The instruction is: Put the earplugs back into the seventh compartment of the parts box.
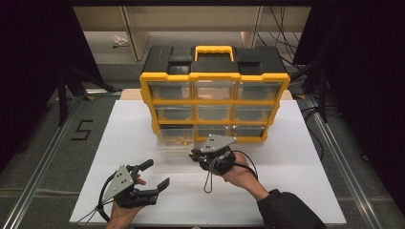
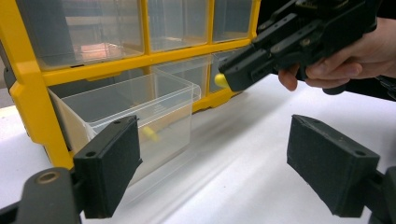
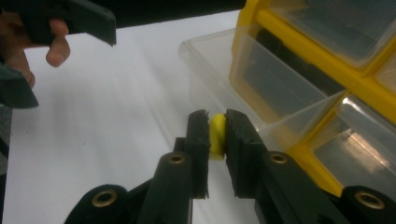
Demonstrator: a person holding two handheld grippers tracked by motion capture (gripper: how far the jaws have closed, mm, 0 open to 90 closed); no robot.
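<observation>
The right gripper (image 3: 216, 135) was clamped on a small yellow piece (image 3: 216, 136), held just beside the pulled-out clear drawer (image 2: 140, 107) at the bottom left of the yellow organizer (image 1: 215, 76). The left gripper (image 1: 150, 177), jaws spread wide and empty, hovered over the white table (image 1: 296, 191), near the drawer's front.

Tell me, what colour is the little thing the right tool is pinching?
Yellow. The small piece shows best in the right gripper view, squeezed in the right tool.
</observation>
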